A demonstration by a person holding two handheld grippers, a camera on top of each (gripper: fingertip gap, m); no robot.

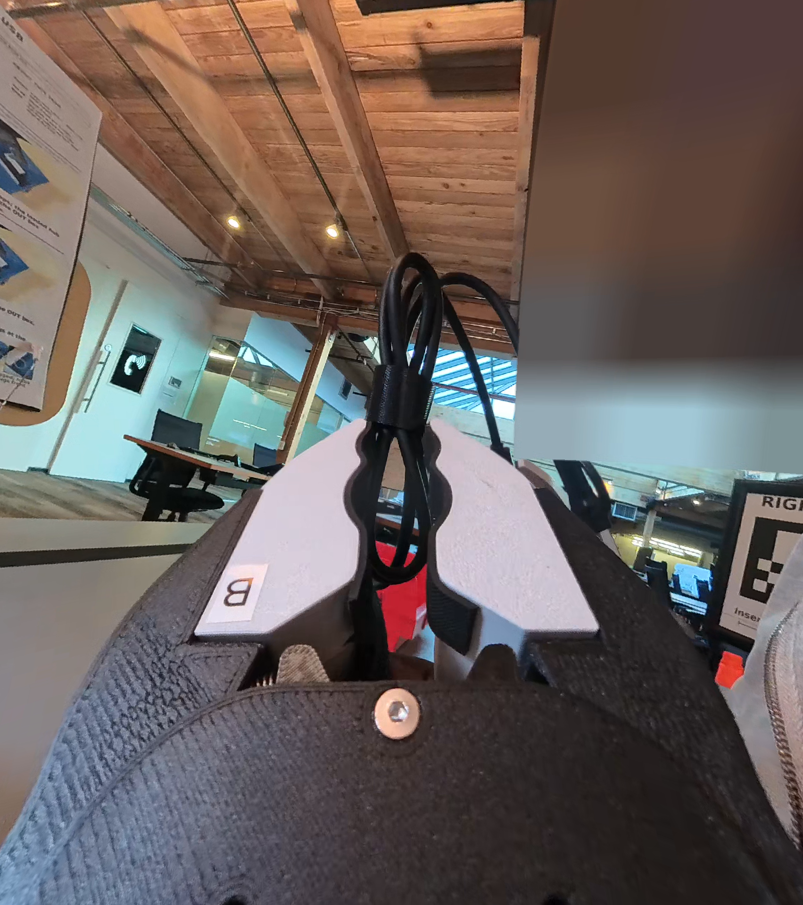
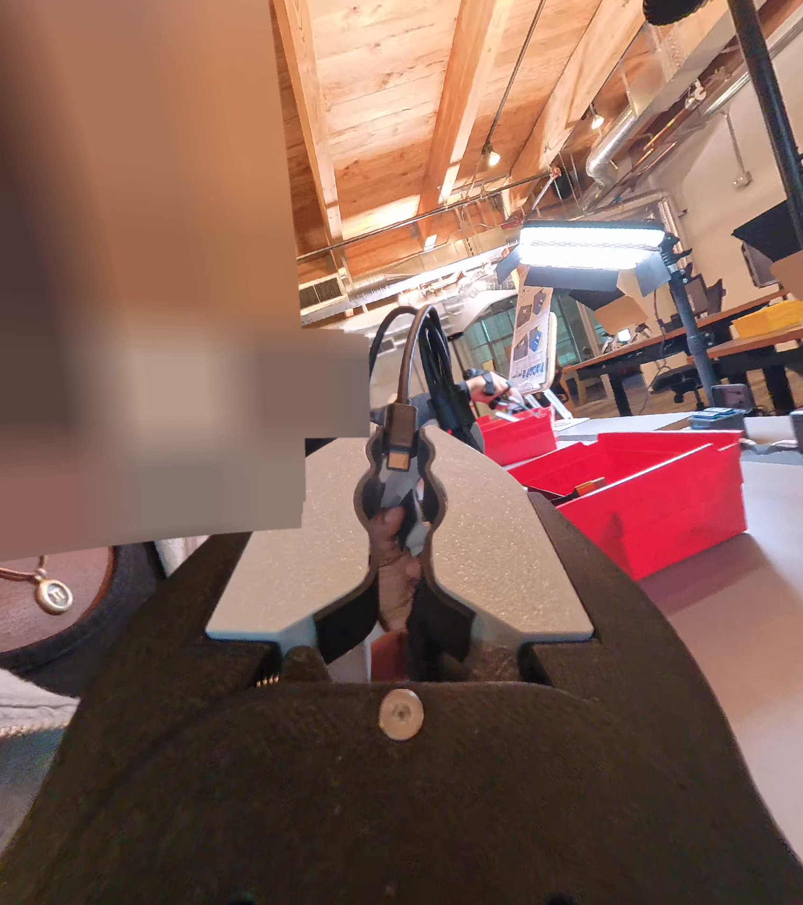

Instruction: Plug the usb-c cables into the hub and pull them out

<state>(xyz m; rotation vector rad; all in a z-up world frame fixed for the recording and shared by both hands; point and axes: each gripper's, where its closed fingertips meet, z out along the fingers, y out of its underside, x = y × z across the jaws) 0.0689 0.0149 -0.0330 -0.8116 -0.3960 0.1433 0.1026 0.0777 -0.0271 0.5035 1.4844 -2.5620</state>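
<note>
Left tongs [image 1: 398,440] are gripping a coiled cable bundle [image 1: 401,343] between their fingers, loops sticking up past the tips, a strap [image 1: 399,392] sitting around the bundle just above the tips. Right tongs [image 2: 400,445] are gripping a cable plug [image 2: 398,431], its cable arching up behind. Two bins [image 2: 659,489] are sitting on the table [image 2: 757,636] right of the right tongs, one behind the other. An instruction sheet [image 1: 2,205] is standing at upper left of the left tongs.
</note>
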